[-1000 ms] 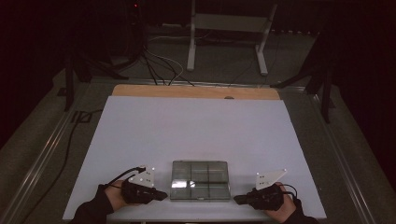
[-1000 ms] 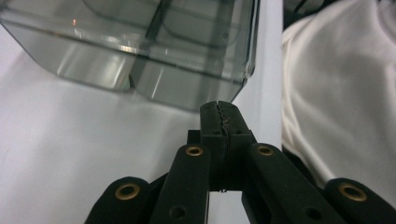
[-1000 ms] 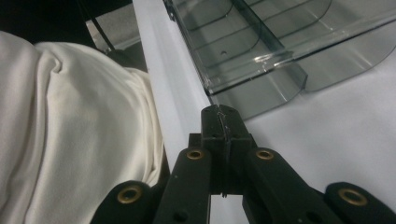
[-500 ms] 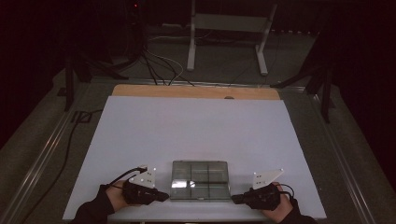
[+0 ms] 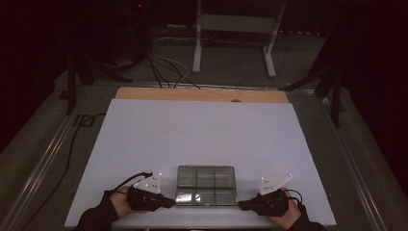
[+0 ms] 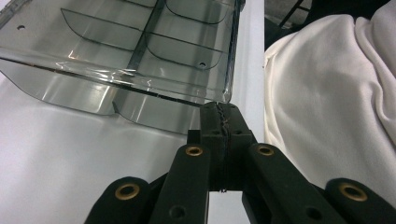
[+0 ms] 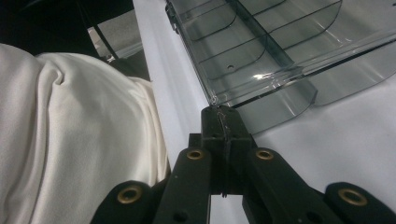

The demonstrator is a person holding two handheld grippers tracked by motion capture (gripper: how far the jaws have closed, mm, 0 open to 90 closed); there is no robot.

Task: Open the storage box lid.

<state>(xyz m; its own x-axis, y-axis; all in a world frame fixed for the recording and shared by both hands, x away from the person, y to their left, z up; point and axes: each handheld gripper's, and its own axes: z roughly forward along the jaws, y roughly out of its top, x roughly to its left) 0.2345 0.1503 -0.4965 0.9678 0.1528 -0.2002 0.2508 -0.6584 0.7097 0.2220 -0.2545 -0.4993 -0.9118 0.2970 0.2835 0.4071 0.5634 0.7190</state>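
Now | clear compartment box (image 5: 207,185) seen lower centre, on white table (image 5: 202,130) | left gripper (image 5: 171,202), right gripper (image 5: 241,205) closed, empty, at its near corners | judged light, stiff, slippery; best gripped by rim

The box (image 5: 207,185) lies on the table (image 5: 202,130) at its near edge — between the left gripper (image 5: 166,202) and right gripper (image 5: 243,206).

Black two-jaw left gripper (image 5: 166,202) and right gripper (image 5: 244,205), brass-ringed screw holes on linkage arms, grey three-cornered plates on top, thin black cables trailing; dark sleeves, cream-white garment.
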